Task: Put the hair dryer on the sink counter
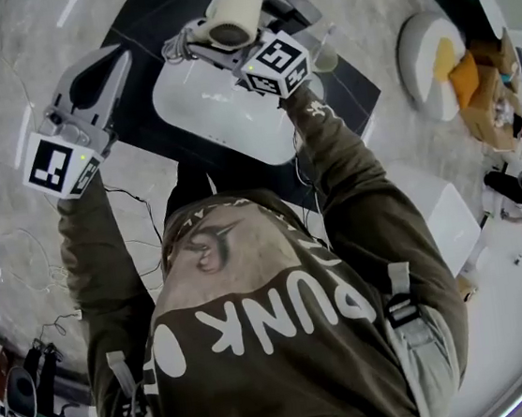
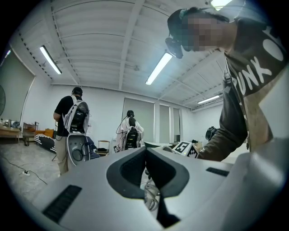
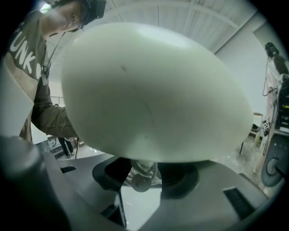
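Observation:
A cream hair dryer [image 1: 234, 13] hangs over the white basin [image 1: 216, 114], which is set in a dark sink counter [image 1: 352, 90]. My right gripper [image 1: 211, 47] is shut on its handle. In the right gripper view the dryer's rounded body [image 3: 153, 90] fills most of the picture, and the handle [image 3: 141, 173] sits between the jaws. A coiled cord [image 1: 175, 45] dangles from the dryer. My left gripper [image 1: 120, 58] is raised left of the basin, its jaws shut tip to tip with nothing in them. In the left gripper view the left gripper [image 2: 145, 150] shows a loop of cord [image 2: 151, 196] through its gap.
A round white object with a yellow patch [image 1: 430, 64] and a brown bag [image 1: 492, 94] lie right of the counter. A white box [image 1: 450, 213] stands at my right side. Thin cables [image 1: 21, 251] run over the marble floor. Two people with backpacks [image 2: 73, 122] stand beyond.

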